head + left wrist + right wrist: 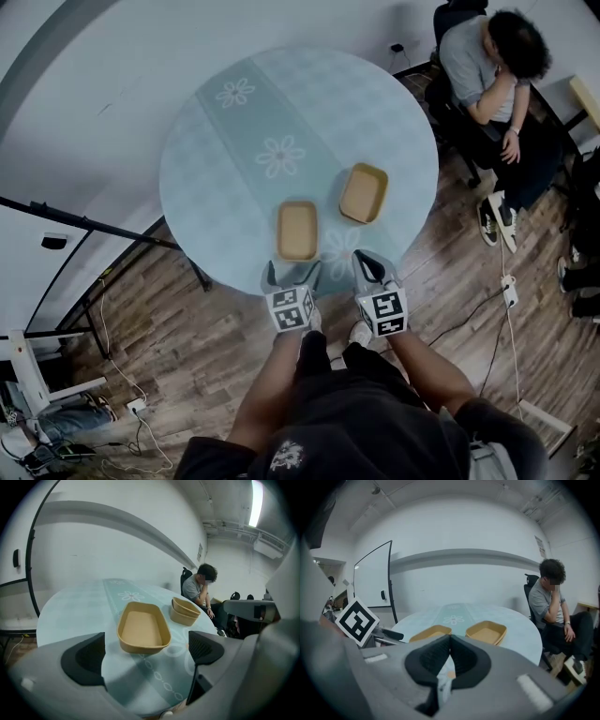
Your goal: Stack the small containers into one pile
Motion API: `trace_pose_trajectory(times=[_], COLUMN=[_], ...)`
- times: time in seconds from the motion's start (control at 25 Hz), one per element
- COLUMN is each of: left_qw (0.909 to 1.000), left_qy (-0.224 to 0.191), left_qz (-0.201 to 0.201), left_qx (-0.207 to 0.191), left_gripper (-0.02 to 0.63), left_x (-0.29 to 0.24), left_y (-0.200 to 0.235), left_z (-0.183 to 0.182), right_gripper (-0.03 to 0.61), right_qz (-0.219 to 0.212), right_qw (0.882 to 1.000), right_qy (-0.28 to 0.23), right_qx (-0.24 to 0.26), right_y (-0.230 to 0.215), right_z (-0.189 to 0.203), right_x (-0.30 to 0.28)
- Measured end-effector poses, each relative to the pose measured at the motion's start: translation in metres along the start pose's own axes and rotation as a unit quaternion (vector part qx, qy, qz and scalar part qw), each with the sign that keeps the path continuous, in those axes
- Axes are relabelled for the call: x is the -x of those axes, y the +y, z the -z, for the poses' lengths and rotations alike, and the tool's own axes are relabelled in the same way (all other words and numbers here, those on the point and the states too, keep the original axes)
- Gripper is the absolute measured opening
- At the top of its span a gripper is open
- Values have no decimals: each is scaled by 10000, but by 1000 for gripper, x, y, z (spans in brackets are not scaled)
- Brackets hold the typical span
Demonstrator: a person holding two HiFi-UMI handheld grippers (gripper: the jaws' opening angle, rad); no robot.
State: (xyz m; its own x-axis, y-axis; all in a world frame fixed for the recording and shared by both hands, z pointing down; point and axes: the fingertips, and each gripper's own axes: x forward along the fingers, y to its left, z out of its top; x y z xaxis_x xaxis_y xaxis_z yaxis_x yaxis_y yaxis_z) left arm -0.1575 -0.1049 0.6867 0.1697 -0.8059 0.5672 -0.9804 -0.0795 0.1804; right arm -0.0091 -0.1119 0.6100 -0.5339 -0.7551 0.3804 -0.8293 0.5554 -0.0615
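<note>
On the round pale-blue table (211, 169) lie two tan oblong containers. A single one (297, 230) sits near the front edge, empty and upright. To its right is a second spot (364, 193), which in the left gripper view reads as two containers nested together (185, 611). My left gripper (292, 277) hovers at the table's front edge just short of the single container (143, 627), jaws wide open with nothing between them. My right gripper (374, 268) is beside it, shut and empty, pointing toward the nested pair (486, 632).
A person (492, 66) sits on a chair close to the table's far right side. A black whiteboard stand (84, 225) reaches in from the left. Cables and a power strip (509, 292) lie on the wooden floor at the right.
</note>
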Motion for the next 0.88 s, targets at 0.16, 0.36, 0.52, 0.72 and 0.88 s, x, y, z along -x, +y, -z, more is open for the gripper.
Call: trace_pose_trajectory(times=[0.16,0.36,0.52,0.72,0.88], left_qw=[9994,9980,9968,9956,9952], left_qy=[244,442,575,747,767], left_qz=[-86,-129,-202,-270,-263], left_qx=[-217,-425,-515,-488,-555], left_gripper=[543,543,543,543,543], left_x=[-14,-26,-36,-45,-50], left_y=[2,2,3,2,0], left_z=[9,15,17,22,22], right_gripper=[3,3,3,2,2], right_qz=[-6,-56,-76,-247,-405], right_qw=[9999,9997,9995,9985,9972], right_qy=[150,223,292,490,629], right_qx=[-24,-51,-74,-36,-75], right_y=[-7,-11,-17,-15,-12], right_z=[12,19,23,32,40], right_x=[-1,-4,-6,-10,-10])
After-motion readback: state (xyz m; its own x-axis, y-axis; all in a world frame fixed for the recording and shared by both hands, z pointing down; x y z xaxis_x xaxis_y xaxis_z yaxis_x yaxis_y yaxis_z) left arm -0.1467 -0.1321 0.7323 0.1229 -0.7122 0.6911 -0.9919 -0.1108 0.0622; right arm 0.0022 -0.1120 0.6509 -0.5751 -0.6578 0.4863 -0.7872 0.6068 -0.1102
